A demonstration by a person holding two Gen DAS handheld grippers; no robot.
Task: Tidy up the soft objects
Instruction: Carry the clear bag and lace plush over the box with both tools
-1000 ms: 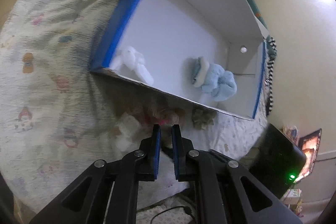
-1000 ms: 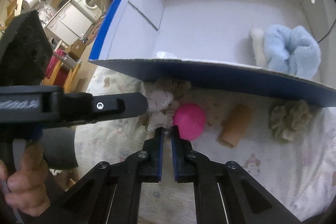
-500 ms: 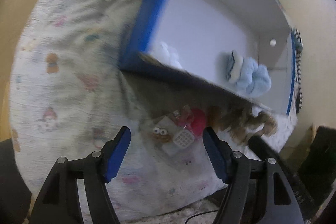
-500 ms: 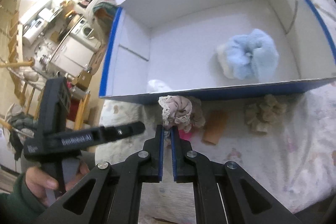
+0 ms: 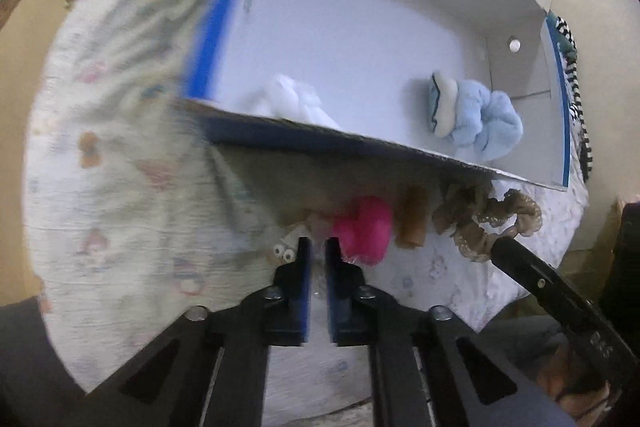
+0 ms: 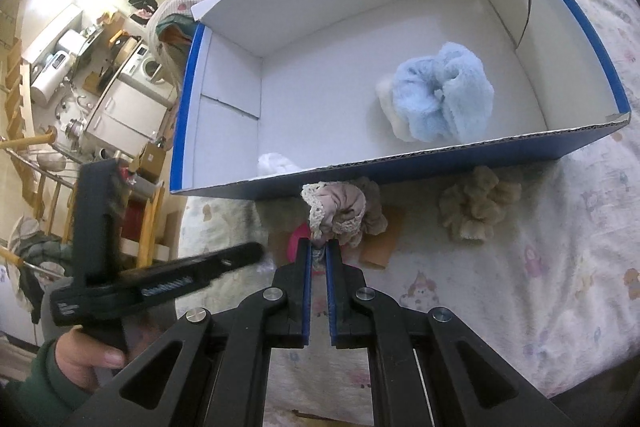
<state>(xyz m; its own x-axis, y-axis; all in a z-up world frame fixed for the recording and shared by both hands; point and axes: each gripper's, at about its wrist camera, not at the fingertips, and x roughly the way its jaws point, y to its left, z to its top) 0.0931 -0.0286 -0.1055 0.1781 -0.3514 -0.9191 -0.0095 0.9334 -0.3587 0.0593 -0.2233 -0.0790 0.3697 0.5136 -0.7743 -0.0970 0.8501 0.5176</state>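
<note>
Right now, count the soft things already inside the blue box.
3. A white one lies against the near wall, a light blue fluffy one sits toward the right end, and a cream-and-blue one is pressed against it. The pile may hide more.

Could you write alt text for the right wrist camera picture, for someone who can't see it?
A black gripper with blue pads holds a beige lace-trimmed fabric scrunchie just outside a white, blue-edged cardboard box, which already contains a fluffy light-blue scrunchie.
</note>
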